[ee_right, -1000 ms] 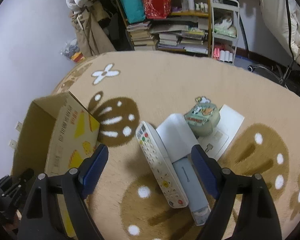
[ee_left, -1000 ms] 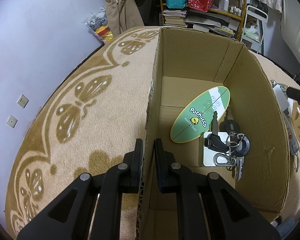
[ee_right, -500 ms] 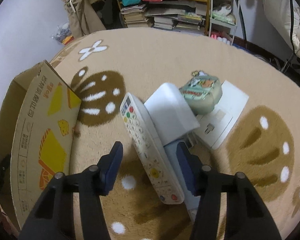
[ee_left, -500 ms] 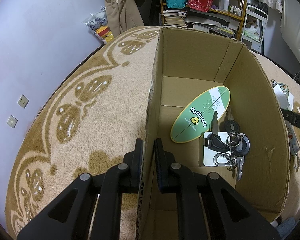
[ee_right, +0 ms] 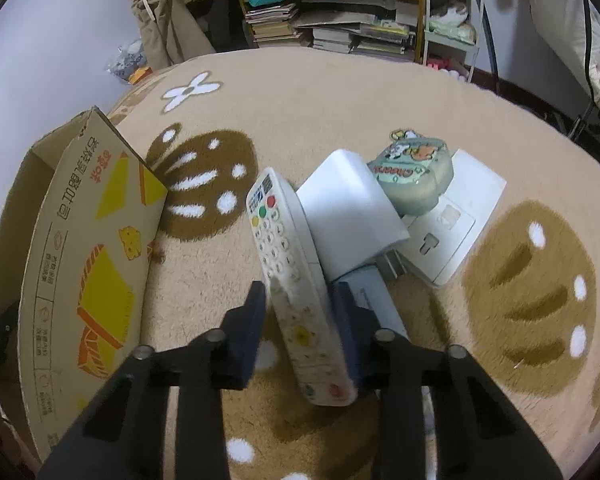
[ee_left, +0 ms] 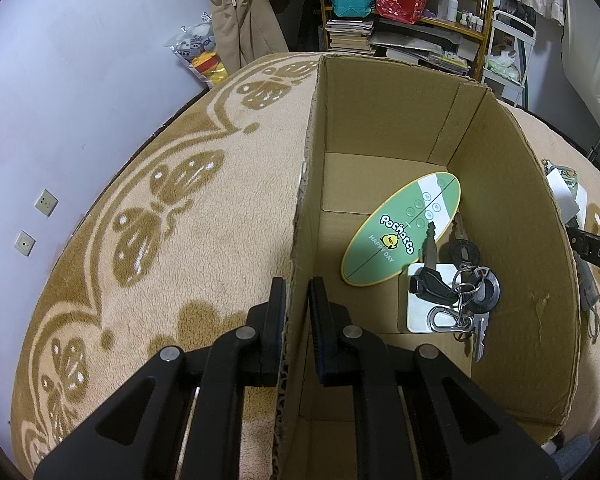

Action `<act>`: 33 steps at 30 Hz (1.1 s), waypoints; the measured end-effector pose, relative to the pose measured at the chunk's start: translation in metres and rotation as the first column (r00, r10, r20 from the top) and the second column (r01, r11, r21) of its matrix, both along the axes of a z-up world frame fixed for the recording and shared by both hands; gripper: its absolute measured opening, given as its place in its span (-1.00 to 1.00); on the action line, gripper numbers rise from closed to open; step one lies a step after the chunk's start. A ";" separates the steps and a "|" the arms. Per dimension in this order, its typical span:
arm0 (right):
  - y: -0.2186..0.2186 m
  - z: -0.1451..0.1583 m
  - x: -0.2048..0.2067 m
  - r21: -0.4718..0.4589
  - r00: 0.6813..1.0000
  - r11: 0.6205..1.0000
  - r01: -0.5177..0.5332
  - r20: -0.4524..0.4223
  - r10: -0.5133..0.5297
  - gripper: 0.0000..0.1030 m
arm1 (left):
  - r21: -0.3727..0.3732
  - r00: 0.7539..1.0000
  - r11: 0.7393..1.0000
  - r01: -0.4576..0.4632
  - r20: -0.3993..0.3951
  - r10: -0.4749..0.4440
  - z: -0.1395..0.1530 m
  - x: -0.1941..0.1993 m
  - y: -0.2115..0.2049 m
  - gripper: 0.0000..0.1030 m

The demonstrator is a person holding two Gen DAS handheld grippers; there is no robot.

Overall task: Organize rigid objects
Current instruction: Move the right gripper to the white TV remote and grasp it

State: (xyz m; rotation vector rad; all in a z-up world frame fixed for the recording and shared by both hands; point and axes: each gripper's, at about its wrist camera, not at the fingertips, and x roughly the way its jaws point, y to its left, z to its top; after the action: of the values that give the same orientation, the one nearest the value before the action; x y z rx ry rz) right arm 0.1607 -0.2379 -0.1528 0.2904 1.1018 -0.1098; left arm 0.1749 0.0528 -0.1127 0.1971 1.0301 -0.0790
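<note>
Pinching the box (ee_left: 500, 184) wall, the left gripper (ee_left: 296, 320) is clamping nearly shut; the right gripper (ee_right: 300, 312), jaws half-open, is straddling the remote (ee_right: 288, 264) on the carpet (ee_right: 340, 100), possibly touching it.

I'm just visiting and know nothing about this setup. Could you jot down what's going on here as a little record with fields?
Setting: patterned beige carpet
Left gripper: clamped on the side wall of the cardboard box
Already in box: green oval card, bunch of keys lying on a white square piece
Right gripper: fingers on either side of the white remote control, closing on it
Waiting on carpet: white block, pale green tin, flat white card, pale blue bar
</note>
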 end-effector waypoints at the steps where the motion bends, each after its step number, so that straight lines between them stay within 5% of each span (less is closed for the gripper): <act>1: 0.000 -0.001 0.000 -0.001 1.000 1.000 -0.001 -0.002 0.001 -0.33 | 0.001 1.000 1.000 0.000 0.000 0.000 0.000 0.000 0.000 -0.78; 13: 0.000 -0.014 0.004 0.078 0.999 0.996 0.033 -0.006 -0.033 -0.35 | 0.001 1.000 1.000 0.000 0.000 0.000 0.000 0.000 0.000 -0.77; 33: 0.023 -0.027 0.020 0.002 0.999 1.000 0.010 -0.043 -0.010 -0.08 | 0.002 1.000 1.000 0.000 0.000 0.000 0.000 0.000 0.000 -0.77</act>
State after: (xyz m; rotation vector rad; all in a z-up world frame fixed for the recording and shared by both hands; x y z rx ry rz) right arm 0.1809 -0.2148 -0.1800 0.2972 1.1434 -0.1245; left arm 0.1747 0.0524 -0.1127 0.1991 1.0300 -0.0781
